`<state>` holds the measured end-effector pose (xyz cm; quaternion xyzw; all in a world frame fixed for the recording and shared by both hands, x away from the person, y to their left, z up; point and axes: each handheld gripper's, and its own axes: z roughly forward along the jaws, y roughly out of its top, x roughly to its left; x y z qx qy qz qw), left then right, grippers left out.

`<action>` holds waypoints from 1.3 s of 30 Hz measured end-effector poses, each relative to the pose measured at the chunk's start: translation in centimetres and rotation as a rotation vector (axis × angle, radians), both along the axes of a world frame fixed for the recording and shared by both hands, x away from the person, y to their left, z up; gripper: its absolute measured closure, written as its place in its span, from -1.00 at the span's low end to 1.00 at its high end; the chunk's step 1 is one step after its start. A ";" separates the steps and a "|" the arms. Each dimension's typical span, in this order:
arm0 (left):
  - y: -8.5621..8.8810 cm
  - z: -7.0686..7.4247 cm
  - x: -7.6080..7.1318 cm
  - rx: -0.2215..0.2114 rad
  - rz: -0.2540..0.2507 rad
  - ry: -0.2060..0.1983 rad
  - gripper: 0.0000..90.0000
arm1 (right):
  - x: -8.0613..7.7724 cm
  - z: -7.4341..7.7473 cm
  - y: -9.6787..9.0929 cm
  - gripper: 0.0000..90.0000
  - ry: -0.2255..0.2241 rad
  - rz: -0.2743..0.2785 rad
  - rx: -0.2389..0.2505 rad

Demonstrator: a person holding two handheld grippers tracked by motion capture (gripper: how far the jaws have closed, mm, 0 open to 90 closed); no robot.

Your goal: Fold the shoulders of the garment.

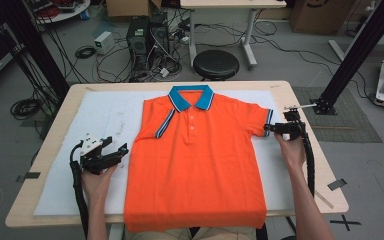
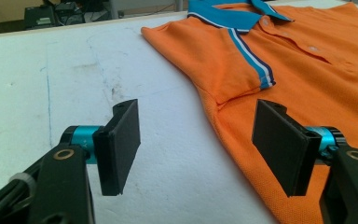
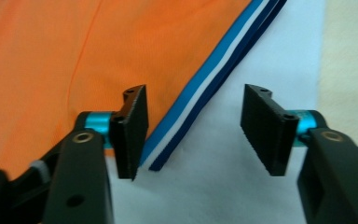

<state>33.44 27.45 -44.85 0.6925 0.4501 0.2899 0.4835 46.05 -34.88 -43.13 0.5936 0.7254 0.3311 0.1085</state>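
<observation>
Cloth is what you are handling: an orange short-sleeved polo shirt with a blue collar (image 1: 195,155) lies flat, front up, on the white foam mat (image 1: 100,120) covering the pale wooden table (image 1: 300,95), collar at 12 o'clock and hem hanging just over the near edge at 6. It looks light, soft and limp, so it will likely sag and drag rather than lift as one piece; pinch a doubled edge, not the open middle.

Your right gripper (image 1: 280,127) sits at 3 o'clock by the blue-and-white striped sleeve cuff (image 3: 209,93), jaws apart with the cuff edge between them, not yet pressed. That banded cuff is probably the firmest hold there.

Your left gripper (image 1: 112,152) waits at 9 o'clock just beside the shirt's side seam, jaws spread wide, nothing between them.

Nothing else lies on the mat. A black round stool (image 1: 216,64) and cables on the floor stand well beyond the far edge.
</observation>
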 end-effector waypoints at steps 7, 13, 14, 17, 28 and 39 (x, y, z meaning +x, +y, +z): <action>-0.2 0.0 0.0 0.013 0.001 -0.001 -0.28 | 0.3 -0.5 0.8 0.21 0.009 0.039 -0.017; -0.3 0.0 0.0 0.022 -0.001 0.002 -0.28 | 0.2 -0.5 0.9 0.63 0.012 0.047 -0.004; -0.3 0.0 0.0 0.026 0.002 0.002 -0.28 | 0.2 -0.5 1.0 0.73 0.014 0.051 0.002; -0.4 0.0 0.0 0.029 0.002 0.005 -0.28 | 0.1 -0.2 1.2 0.91 -0.005 0.067 0.012; -0.6 0.0 0.1 0.044 0.006 0.006 -0.28 | 0.1 2.7 4.6 0.95 -0.090 0.142 0.029; -0.6 0.0 0.0 0.050 0.004 0.002 -0.28 | 1.4 1.6 12.1 0.95 -0.053 0.298 -0.020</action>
